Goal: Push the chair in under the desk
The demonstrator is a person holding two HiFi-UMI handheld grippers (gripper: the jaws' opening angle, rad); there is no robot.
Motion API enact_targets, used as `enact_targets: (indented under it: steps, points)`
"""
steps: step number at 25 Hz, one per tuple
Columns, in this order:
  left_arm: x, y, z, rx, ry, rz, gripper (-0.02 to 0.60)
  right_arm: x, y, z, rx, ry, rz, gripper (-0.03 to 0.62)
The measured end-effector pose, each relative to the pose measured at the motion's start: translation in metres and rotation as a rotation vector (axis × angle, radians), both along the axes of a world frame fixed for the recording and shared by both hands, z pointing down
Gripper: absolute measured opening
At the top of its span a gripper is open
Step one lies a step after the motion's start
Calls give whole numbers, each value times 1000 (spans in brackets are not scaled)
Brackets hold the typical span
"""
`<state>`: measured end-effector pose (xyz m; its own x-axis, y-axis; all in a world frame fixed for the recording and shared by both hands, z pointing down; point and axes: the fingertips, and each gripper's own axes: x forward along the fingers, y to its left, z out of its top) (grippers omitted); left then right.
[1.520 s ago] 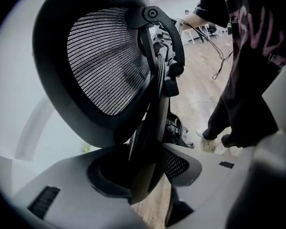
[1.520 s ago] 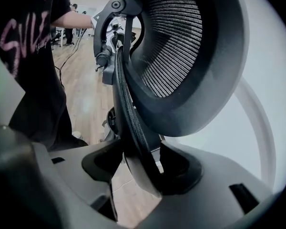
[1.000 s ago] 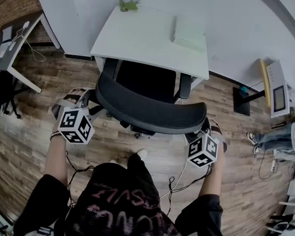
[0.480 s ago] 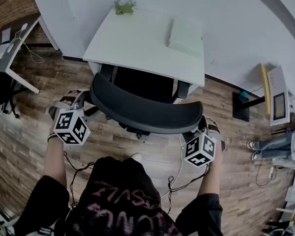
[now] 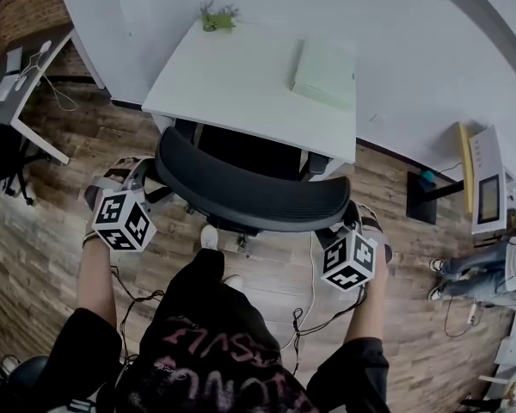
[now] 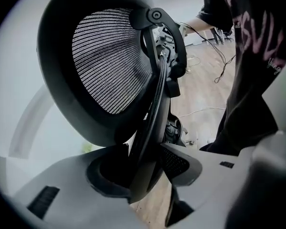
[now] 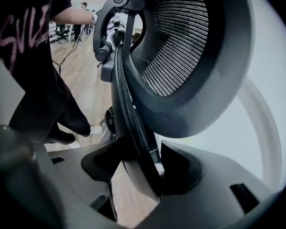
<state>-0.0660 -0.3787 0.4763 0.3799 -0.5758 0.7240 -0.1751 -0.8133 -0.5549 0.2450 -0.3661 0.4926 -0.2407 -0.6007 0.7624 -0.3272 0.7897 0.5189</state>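
The black mesh office chair [image 5: 249, 198] stands with its seat partly under the white desk [image 5: 241, 84] and its curved backrest facing me. My left gripper [image 5: 146, 175] holds the backrest's left end and my right gripper [image 5: 351, 226] its right end. In the left gripper view the backrest's rim [image 6: 152, 104] runs down between the jaws of the left gripper [image 6: 145, 168], which are shut on it. In the right gripper view the rim [image 7: 126, 104] is pinched the same way in the right gripper [image 7: 138, 168].
A small green plant [image 5: 215, 15] and a pale flat box [image 5: 324, 74] lie on the desk, which stands against a white wall. Another desk [image 5: 26, 76] is at far left. A black stand [image 5: 426, 179] and a device [image 5: 486, 179] are at right. Cables [image 5: 314, 291] trail on the wood floor.
The chair has rolled toward the desk, its seat going further beneath the top. Both grippers went with it, and the person's foot stepped forward behind the chair.
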Motion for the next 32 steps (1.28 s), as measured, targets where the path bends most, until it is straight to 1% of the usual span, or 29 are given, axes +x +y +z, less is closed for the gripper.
enact_targets:
  steps: [6,11,21,32]
  points:
    - [-2,-8,-1,-8,-1,-7,219,-2,-8,0,-20,-35,-15,267]
    - [0,-22,0,-5,1,-14,221,1,-22,1,-18,-34,-12,268]
    - [5,-65,1,11,8,-14,224,6,-63,1,19,-22,14,267]
    - [21,-114,2,17,16,2,225,23,-108,3,19,-5,41,267]
